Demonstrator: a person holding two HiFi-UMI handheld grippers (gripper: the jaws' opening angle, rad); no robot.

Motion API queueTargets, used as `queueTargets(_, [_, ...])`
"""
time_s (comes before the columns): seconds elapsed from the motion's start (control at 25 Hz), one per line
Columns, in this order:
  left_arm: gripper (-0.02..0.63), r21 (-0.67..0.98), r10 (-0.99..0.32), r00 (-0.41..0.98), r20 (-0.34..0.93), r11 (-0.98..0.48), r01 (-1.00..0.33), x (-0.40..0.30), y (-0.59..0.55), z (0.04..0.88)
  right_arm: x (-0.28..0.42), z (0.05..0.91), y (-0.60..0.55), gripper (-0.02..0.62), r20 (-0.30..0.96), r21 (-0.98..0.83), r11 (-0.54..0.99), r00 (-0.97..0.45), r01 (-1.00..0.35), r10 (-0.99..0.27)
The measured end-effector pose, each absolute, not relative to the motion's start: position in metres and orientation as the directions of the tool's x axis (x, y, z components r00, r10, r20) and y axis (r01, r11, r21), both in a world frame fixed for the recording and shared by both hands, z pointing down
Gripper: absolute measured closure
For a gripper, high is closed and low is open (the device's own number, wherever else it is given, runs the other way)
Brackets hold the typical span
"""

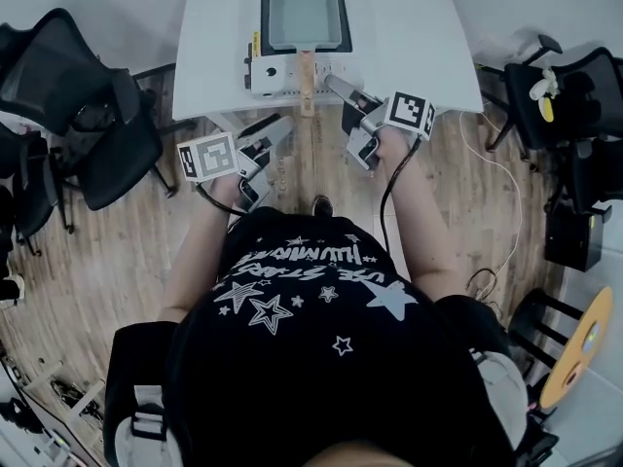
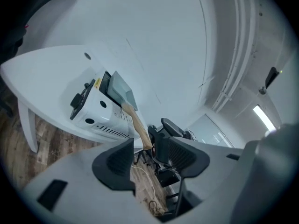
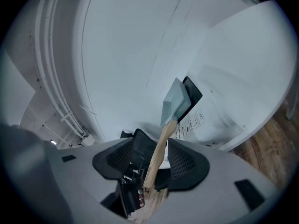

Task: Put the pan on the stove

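Note:
A square grey pan [image 1: 305,16] sits on the black top of a white portable stove [image 1: 277,74] on the white table [image 1: 414,42]. Its wooden handle [image 1: 307,84] points toward me over the table's front edge. My right gripper [image 1: 344,103] hangs just right of the handle's end, open and holding nothing. In the right gripper view the handle [image 3: 160,150] runs between the spread jaws of the right gripper [image 3: 151,159] without touching the pads, up to the pan [image 3: 176,102]. My left gripper [image 1: 270,134] is lower left of the handle, open and empty. From the left gripper [image 2: 148,161] the pan [image 2: 120,88] lies ahead.
Black office chairs stand on the wooden floor at the left [image 1: 92,129] and right [image 1: 569,100] of the table. A white cable [image 1: 506,197] trails on the floor at the right. A yellow round object [image 1: 581,346] sits at the lower right.

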State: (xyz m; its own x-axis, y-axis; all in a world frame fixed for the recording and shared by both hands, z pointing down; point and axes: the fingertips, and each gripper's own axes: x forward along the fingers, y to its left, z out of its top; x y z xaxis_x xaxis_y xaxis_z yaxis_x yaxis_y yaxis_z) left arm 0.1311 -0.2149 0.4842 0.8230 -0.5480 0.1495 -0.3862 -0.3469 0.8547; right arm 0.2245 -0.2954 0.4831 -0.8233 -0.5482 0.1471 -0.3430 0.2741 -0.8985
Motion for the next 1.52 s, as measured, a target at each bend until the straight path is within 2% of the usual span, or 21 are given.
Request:
queueTargets(0.08, [0.368,0.828,-0.518,0.840,0.160,-0.393,-0.400,0.121,-0.217,0.481,0.225,0.478,-0.295,0.373,0.156,-0.877,0.282,-0.785,-0.390,-0.599])
queueTargets(0.32, [0.396,0.767,-0.492,0.852,0.180,-0.473,-0.434,0.086,-0.221,0.470,0.221,0.456,-0.287,0.479,0.176,-0.810,0.278,-0.666,-0.517,-0.725])
queueTargets(0.44, [0.478,0.725,-0.511,0.840,0.182,-0.508,-0.466,0.064,-0.221,0.464,0.207,0.446,-0.281,0.536,0.175,-0.781,0.283,-0.630,-0.556,-0.756])
queueTargets(0.48, [0.523,0.707,-0.524,0.832,0.181,-0.519,-0.480,0.056,-0.222,0.463,0.201,0.443,-0.278,0.544,0.173,-0.769,0.289,-0.622,-0.569,-0.763])
queueTargets(0.52, [0.542,0.692,-0.535,0.826,0.176,-0.530,-0.490,0.048,-0.222,0.462,0.196,0.440,-0.276,0.550,0.173,-0.758,0.292,-0.612,-0.583,-0.772])
queueTargets(0.8, [0.584,0.674,-0.525,0.839,0.139,-0.571,-0.469,0.007,-0.212,0.456,0.173,0.431,-0.250,0.578,0.180,-0.702,0.252,-0.508,-0.666,-0.842])
queueTargets(1.52, [0.592,0.711,-0.356,0.923,0.148,-0.610,-0.350,-0.079,-0.157,0.478,0.080,0.464,-0.164,0.588,0.260,-0.697,0.073,-0.347,-0.713,-0.901])
